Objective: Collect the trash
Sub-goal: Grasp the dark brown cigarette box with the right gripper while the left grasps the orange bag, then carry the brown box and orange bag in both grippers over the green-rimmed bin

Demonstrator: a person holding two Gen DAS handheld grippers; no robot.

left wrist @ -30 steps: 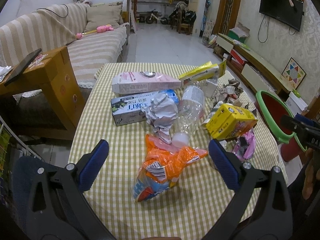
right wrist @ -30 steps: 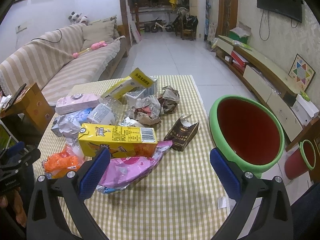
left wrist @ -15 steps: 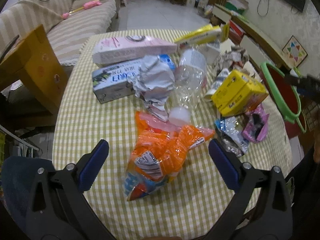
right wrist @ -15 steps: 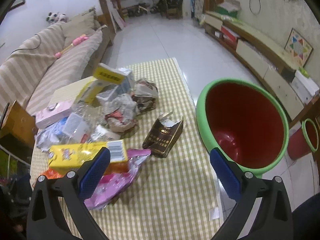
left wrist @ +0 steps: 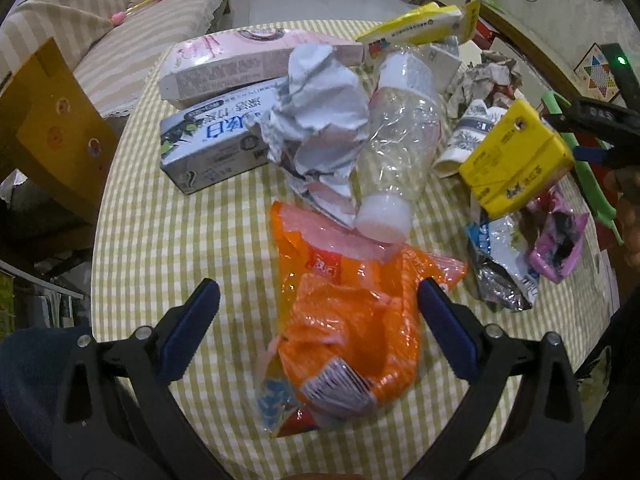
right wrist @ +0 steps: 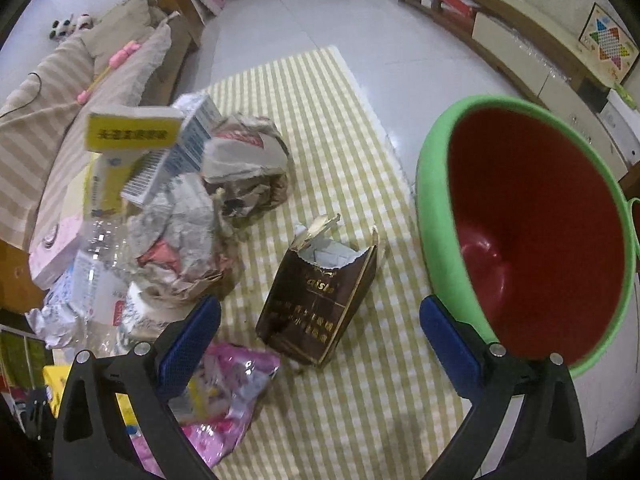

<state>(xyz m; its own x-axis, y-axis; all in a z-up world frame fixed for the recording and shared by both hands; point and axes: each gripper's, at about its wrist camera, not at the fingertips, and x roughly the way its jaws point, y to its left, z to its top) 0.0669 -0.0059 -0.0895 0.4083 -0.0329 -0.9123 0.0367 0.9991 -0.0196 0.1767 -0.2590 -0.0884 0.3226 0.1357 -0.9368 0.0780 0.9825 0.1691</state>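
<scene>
My left gripper (left wrist: 318, 308) is open, its blue pads on either side of a crumpled orange plastic bag (left wrist: 352, 312) on the checked tablecloth. Behind the bag lie a crushed clear bottle (left wrist: 396, 140), crumpled foil paper (left wrist: 320, 108) and a yellow carton (left wrist: 514, 160). My right gripper (right wrist: 320, 324) is open just above a torn dark brown box (right wrist: 320, 300), with a pink wrapper (right wrist: 224, 396) at its lower left. A green bin with a red inside (right wrist: 536, 240) stands off the table's right edge.
A grey box (left wrist: 212, 140), a pink box (left wrist: 248, 64) and a long yellow box (left wrist: 420, 28) lie at the table's far side. Crumpled paper (right wrist: 240, 164) is heaped left of the brown box. A sofa (left wrist: 120, 28) and a wooden side table (left wrist: 48, 120) stand to the left.
Both grippers have dropped lower and closer to the table. The orange bag now sits between the left pads, and the brown box lies just ahead of the right pads.
</scene>
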